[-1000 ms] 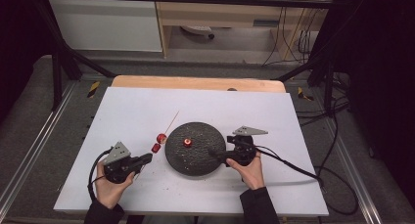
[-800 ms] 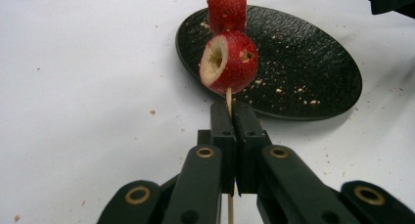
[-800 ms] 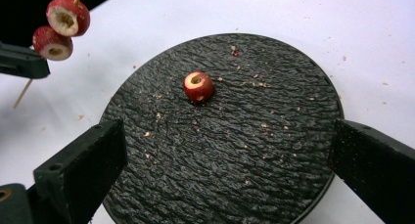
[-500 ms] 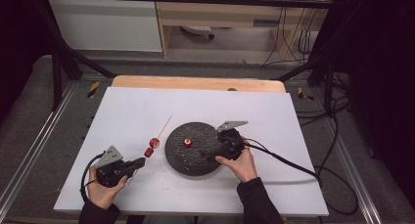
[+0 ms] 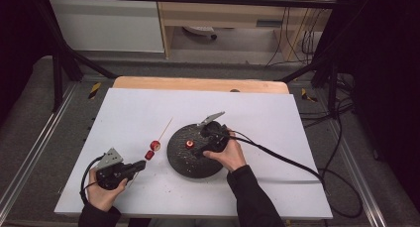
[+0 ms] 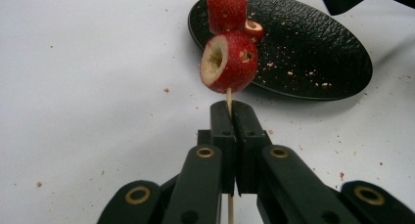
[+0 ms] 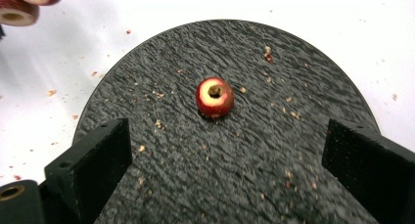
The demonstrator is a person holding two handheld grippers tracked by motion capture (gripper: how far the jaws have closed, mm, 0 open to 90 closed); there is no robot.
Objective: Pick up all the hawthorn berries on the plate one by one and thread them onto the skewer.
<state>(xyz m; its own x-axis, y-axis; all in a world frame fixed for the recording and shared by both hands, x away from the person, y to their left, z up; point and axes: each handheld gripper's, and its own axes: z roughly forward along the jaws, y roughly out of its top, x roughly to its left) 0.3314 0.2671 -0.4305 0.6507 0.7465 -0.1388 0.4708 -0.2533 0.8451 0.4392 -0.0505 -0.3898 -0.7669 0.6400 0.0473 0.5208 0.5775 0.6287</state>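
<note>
The left gripper [image 5: 140, 164] lay low near the table's front, jaws pressed together; the right gripper [image 5: 199, 148] hovered with jaws spread wide.

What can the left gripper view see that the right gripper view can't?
The left gripper view alone shows the left gripper shut on a thin wooden skewer, which runs up through two red fruits.

The right gripper view alone shows the right gripper with its jaws wide open, hovering over the plate, and the hole in the top of the loose fruit lying mid-plate.

Both show the black plate, crumbs scattered on it, and the white table.
</note>
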